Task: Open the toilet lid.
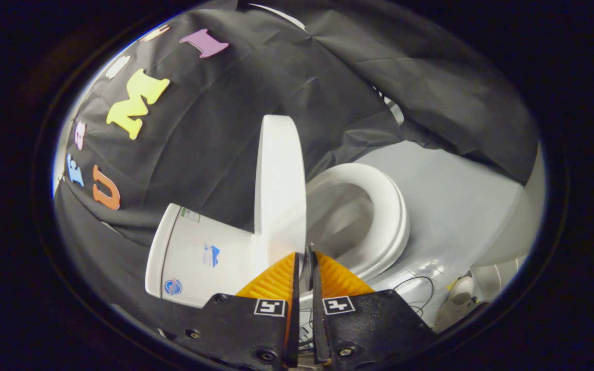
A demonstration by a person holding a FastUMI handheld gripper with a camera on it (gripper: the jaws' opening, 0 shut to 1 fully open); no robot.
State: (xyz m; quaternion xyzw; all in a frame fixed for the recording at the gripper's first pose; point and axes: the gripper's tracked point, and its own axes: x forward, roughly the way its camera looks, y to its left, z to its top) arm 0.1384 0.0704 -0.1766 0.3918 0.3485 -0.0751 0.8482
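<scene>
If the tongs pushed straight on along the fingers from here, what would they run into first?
The tongs are nearly closed, with the edge of the raised toilet lid at their tips. Going straight on, they would likely meet that lid first; the seat and bowl lie just beside it. Depth is uncertain.

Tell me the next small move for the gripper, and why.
Probably open the fingers and back off. The toilet lid already stands raised, clear of the seat and near the tank, while the gripper sits nearly closed on the lid's lower edge. How firmly the fingers press is hard to tell.
</scene>
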